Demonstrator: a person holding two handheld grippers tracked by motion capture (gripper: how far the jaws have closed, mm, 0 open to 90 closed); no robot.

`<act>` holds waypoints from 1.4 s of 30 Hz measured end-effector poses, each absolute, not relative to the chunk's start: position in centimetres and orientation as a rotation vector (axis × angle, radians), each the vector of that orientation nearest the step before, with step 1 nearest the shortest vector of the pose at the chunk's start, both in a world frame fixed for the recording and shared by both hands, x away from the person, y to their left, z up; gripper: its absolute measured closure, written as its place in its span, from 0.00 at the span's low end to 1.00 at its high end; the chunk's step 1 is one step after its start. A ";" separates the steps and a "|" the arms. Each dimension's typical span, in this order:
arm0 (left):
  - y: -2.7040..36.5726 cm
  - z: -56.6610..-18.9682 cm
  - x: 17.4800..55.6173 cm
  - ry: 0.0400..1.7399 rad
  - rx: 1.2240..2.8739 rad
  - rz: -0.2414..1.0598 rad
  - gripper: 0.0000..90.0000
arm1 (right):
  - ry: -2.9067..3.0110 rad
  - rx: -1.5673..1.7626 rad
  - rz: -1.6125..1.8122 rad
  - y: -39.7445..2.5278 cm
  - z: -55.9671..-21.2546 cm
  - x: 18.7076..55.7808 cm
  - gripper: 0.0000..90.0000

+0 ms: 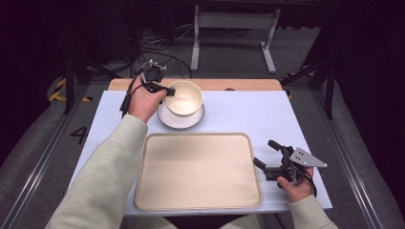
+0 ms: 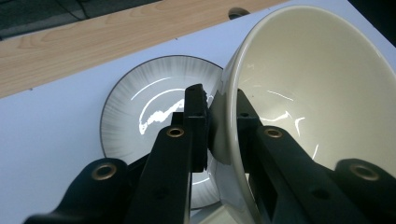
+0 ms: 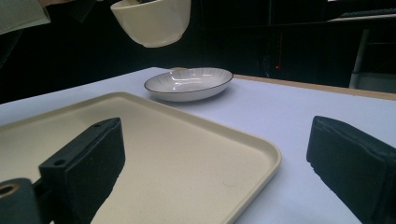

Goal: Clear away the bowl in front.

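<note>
A cream bowl [image 1: 184,97] hangs in the air above a shallow grey-white plate [image 1: 180,122] at the back of the table. My left gripper [image 1: 162,89] is shut on the bowl's left rim [image 2: 223,126], one jaw inside and one outside, and the bowl tilts. Below it in the left gripper view lies the plate [image 2: 140,112]. In the right gripper view the bowl [image 3: 152,21] floats well above the plate [image 3: 189,83]. My right gripper [image 1: 267,153] rests open at the right of a beige tray [image 1: 198,171], with nothing between its jaws [image 3: 215,158].
The tray [image 3: 154,154] takes up the near middle of the white table top [image 1: 253,114]. A wooden strip [image 1: 215,84] runs along the far edge. A metal stand [image 1: 234,28] and cables lie on the floor beyond.
</note>
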State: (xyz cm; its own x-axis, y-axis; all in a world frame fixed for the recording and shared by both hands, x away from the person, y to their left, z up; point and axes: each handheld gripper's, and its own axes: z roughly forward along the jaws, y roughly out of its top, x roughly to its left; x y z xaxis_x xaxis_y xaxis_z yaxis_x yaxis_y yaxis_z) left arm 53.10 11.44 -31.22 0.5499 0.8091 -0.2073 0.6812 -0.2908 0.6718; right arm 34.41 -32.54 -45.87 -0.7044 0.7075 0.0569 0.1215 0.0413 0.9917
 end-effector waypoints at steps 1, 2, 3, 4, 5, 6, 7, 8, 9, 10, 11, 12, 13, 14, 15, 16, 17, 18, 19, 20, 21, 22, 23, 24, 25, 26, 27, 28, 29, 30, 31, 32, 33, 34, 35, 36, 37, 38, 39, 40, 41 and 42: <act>11.4 -31.2 53.0 1.186 2.052 0.222 0.91 | 1.872 0.833 1.706 -32.5 -45.9 34.4 0.06; 11.3 -31.2 52.8 1.175 2.058 0.220 0.91 | 1.871 0.833 1.705 -32.5 -45.9 34.4 0.06; 11.3 -31.1 52.6 1.163 2.065 0.215 0.91 | 1.871 0.834 1.705 -32.5 -45.9 34.4 0.06; 11.2 -31.1 52.4 1.154 2.067 0.217 0.91 | 1.870 0.835 1.706 -32.5 -45.9 34.4 0.06; 11.2 -31.0 52.2 1.137 2.077 0.213 0.91 | 1.869 0.836 1.705 -32.5 -45.9 34.4 0.06; 11.1 -30.9 52.0 1.117 2.086 0.213 0.91 | 1.869 0.836 1.705 -32.5 -45.9 34.4 0.06; 11.0 -30.9 51.8 1.103 2.089 0.211 0.91 | 1.870 0.836 1.705 -32.5 -45.9 34.4 0.06; 11.0 -30.9 51.6 1.089 2.093 0.209 0.91 | 1.871 0.836 1.706 -32.5 -45.9 34.4 0.06; 10.9 -30.9 51.5 1.078 2.095 0.207 0.91 | 1.870 0.835 1.706 -32.5 -45.9 34.4 0.06; 10.9 -30.8 51.3 1.069 2.099 0.202 0.91 | 1.870 0.835 1.707 -32.5 -45.9 34.4 0.06; 10.8 -30.8 51.1 1.056 2.108 0.200 0.91 | 1.869 0.835 1.707 -32.6 -45.9 34.4 0.05; 10.8 -30.8 50.9 1.041 2.111 0.199 0.91 | 1.868 0.835 1.707 -32.6 -45.9 34.4 0.06; 10.8 -30.7 50.7 1.029 2.114 0.201 0.91 | 1.868 0.835 1.707 -32.6 -45.9 34.4 0.05; 10.8 -30.7 50.5 1.029 2.115 0.194 0.91 | 1.870 0.835 1.706 -32.5 -45.9 34.4 0.06; 10.8 -30.7 50.4 1.012 2.120 0.193 0.91 | 1.871 0.835 1.706 -32.5 -45.9 34.4 0.05; 10.8 -30.6 50.1 1.002 2.120 0.189 0.91 | 1.871 0.835 1.705 -32.5 -45.9 34.4 0.06; 10.8 -30.5 50.0 0.993 2.123 0.193 0.91 | 1.871 0.835 1.706 -32.5 -45.9 34.4 0.05; 10.9 -30.4 49.8 0.980 2.128 0.192 0.91 | 1.871 0.836 1.706 -32.5 -45.9 34.4 0.06; 10.9 -30.4 49.7 0.970 2.129 0.190 0.91 | 1.871 0.835 1.706 -32.5 -45.9 34.4 0.05; 11.0 -30.3 49.6 0.958 2.133 0.191 0.91 | 1.871 0.835 1.705 -32.5 -45.9 34.4 0.06; 11.0 -30.3 49.4 0.951 2.132 0.187 0.91 | 1.872 0.834 1.705 -32.5 -45.9 34.4 0.05; 11.1 -30.2 49.2 0.937 2.140 0.185 0.91 | 1.872 0.834 1.704 -32.5 -45.9 34.4 0.06; 11.1 -30.2 49.0 0.932 2.138 0.178 0.91 | 1.872 0.834 1.704 -32.5 -45.9 34.4 0.06; 11.1 -30.2 48.8 0.919 2.142 0.177 0.91 | 1.872 0.834 1.704 -32.5 -45.9 34.4 0.05; 11.1 -30.2 48.6 0.912 2.146 0.173 0.91 | 1.873 0.835 1.704 -32.5 -45.9 34.4 0.05; 11.1 -30.1 48.4 0.901 2.151 0.173 0.91 | 1.874 0.834 1.703 -32.5 -45.9 34.4 0.06; 11.1 -30.1 48.2 0.894 2.155 0.175 0.91 | 1.874 0.833 1.703 -32.5 -45.9 34.4 0.05; 11.0 -30.0 48.1 0.884 2.158 0.173 0.91 | 1.874 0.833 1.703 -32.5 -45.9 34.4 0.06; 11.0 -30.0 47.8 0.874 2.160 0.168 0.91 | 1.874 0.833 1.703 -32.5 -45.9 34.4 0.05; 11.0 -29.9 47.7 0.860 2.165 0.165 0.91 | 1.874 0.833 1.703 -32.5 -45.9 34.4 0.05; 10.9 -29.9 47.4 0.848 2.165 0.163 0.91 | 1.874 0.834 1.703 -32.5 -45.9 34.4 0.05; 10.8 -29.8 47.2 0.841 2.167 0.162 0.91 | 1.874 0.833 1.703 -32.5 -45.9 34.4 0.05; 10.7 -29.8 46.9 0.830 2.171 0.160 0.91 | 1.875 0.833 1.702 -32.5 -45.9 34.4 0.05; 10.6 -29.8 46.6 0.821 2.178 0.156 0.91 | 1.875 0.833 1.702 -32.5 -45.9 34.4 0.05; 10.6 -29.8 46.4 0.813 2.184 0.149 0.91 | 1.875 0.833 1.702 -32.5 -45.9 34.4 0.05; 10.5 -29.9 46.2 0.804 2.189 0.144 0.91 | 1.875 0.833 1.702 -32.5 -45.9 34.4 0.05; 10.5 -29.9 46.1 0.796 2.194 0.141 0.91 | 1.875 0.832 1.702 -32.5 -45.9 34.4 0.05; 10.5 -29.9 45.9 0.793 2.194 0.138 0.91 | 1.875 0.833 1.702 -32.5 -45.9 34.4 0.05; 10.4 -29.9 45.6 0.790 2.195 0.134 0.91 | 1.875 0.832 1.702 -32.5 -45.9 34.4 0.05; 10.4 -29.9 45.6 0.790 2.195 0.134 0.91 | 1.874 0.832 1.703 -32.5 -45.9 34.4 0.05; 10.5 -29.9 45.5 0.780 2.198 0.134 0.91 | 1.874 0.832 1.703 -32.5 -45.9 34.4 0.05; 10.4 -29.9 45.1 0.760 2.204 0.133 0.91 | 1.875 0.831 1.701 -32.5 -45.9 34.4 0.05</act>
State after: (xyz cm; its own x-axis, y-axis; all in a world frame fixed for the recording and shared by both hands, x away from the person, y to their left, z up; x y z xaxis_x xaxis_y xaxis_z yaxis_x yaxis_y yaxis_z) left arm 45.10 10.44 -29.89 0.8153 0.5609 -0.1437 0.4784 -0.5128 0.7129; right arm 34.41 -32.47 -45.86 -0.7048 0.7074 0.0531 0.1215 0.0466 0.9915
